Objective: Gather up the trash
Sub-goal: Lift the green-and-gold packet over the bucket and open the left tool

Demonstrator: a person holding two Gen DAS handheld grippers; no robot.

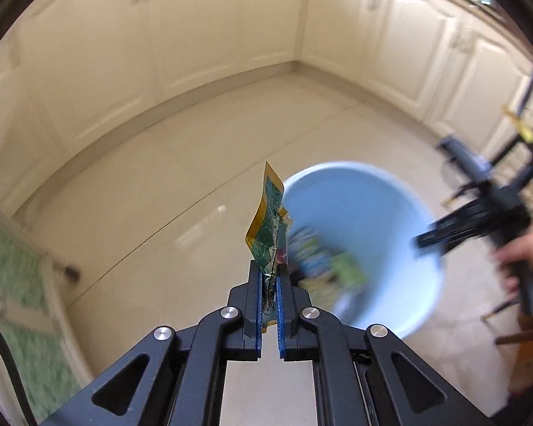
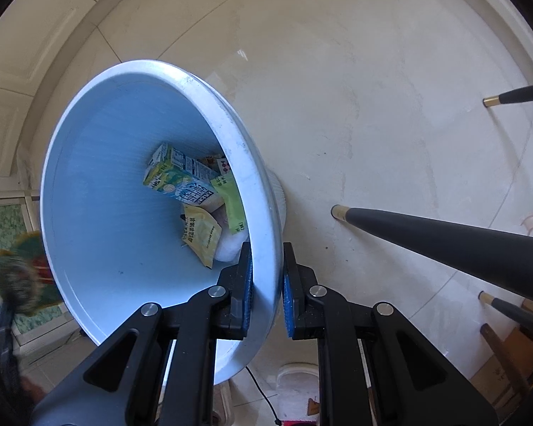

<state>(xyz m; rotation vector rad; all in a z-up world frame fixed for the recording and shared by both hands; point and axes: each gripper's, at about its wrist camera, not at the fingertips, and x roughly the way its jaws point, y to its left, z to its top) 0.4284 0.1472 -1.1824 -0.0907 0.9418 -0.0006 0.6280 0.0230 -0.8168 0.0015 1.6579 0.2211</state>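
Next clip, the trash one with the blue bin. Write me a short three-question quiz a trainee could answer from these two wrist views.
1. True or false: the left gripper is shut on a green and yellow wrapper.
2. What does the right gripper clamp?
A. a black chair leg
B. the rim of the light blue bin
C. a drink carton
3. Name one item already lying in the bin.

Key
1. True: the wrapper is pinched between the blue pads and sticks up past them.
2. B: one pad sits inside the rim, one outside.
3. The drink carton (a yellow packet or light green packet also counts).
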